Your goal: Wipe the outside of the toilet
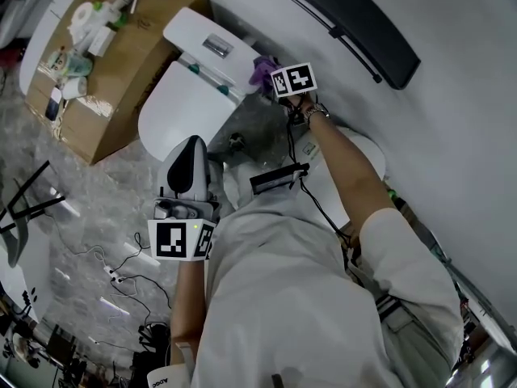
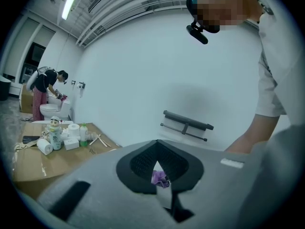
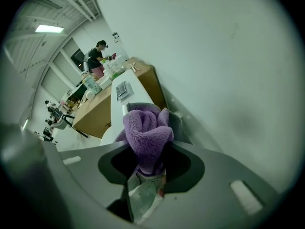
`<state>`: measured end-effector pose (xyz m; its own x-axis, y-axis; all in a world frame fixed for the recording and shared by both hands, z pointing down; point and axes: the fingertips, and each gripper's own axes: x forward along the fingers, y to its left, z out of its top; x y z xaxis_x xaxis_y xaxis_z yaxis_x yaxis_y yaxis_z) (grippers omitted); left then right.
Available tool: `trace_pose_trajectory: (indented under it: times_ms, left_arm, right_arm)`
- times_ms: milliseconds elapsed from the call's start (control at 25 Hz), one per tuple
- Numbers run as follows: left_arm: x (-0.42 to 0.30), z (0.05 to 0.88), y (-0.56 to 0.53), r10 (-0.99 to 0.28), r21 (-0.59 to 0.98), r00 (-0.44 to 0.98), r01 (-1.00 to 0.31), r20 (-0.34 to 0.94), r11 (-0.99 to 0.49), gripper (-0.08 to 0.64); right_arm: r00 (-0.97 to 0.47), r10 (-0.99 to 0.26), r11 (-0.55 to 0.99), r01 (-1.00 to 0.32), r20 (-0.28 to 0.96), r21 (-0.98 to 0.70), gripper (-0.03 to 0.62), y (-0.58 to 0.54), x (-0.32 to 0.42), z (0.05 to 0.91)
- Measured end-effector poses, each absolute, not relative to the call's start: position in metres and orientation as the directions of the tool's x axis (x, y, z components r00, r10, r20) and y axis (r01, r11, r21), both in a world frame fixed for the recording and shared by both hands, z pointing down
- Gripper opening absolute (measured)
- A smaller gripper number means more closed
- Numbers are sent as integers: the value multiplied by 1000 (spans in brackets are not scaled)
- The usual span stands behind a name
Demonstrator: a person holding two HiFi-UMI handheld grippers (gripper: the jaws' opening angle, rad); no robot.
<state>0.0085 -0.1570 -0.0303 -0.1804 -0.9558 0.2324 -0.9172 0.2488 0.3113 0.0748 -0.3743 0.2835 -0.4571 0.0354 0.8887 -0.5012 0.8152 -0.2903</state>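
The right gripper (image 3: 148, 175) has its fingers clamped on a purple cloth (image 3: 147, 130). The cloth is just beside the right end of the tank (image 1: 206, 39) of the white toilet (image 1: 174, 107). The left gripper (image 1: 191, 150) is at the toilet's front, fingers together and empty.

A cardboard box (image 1: 149, 47) lies at ten o'clock in the head view, carrying paper rolls (image 1: 83, 14), bottles (image 1: 65, 61) and a phone (image 1: 54, 103). A black rail (image 1: 355, 23) is fixed to the wall at one o'clock. Cables (image 1: 133, 280) trail over the floor at seven o'clock.
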Motion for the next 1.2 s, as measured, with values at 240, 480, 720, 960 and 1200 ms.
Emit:
trace_pose_trajectory:
  times_ms: [240, 480, 720, 960, 1200]
  left_arm:
    - [-1, -30, -142, -957, 323, -178, -913, 227, 247, 6]
    - [-30, -25, -123, -962, 348, -164, -908, 216, 233, 6]
    - [-87, -4, -104, -977, 373, -92, -914, 193, 160, 6]
    - [-188, 18, -68, -983, 355, 2, -933, 185, 65, 6]
    - [-269, 54, -57, -972, 329, 90, -944, 217, -14, 5]
  right_arm:
    - [-328, 32, 803, -554, 944, -220, 144, -365, 119, 301]
    - [-341, -13, 780, -592, 940, -204, 144, -346, 133, 287]
    - [-402, -88, 753, -626, 912, -203, 144, -328, 96, 259]
    - [-444, -157, 633, -731, 882, -255, 144, -282, 16, 229]
    - [-511, -186, 509, -780, 839, -363, 144, -242, -96, 232]
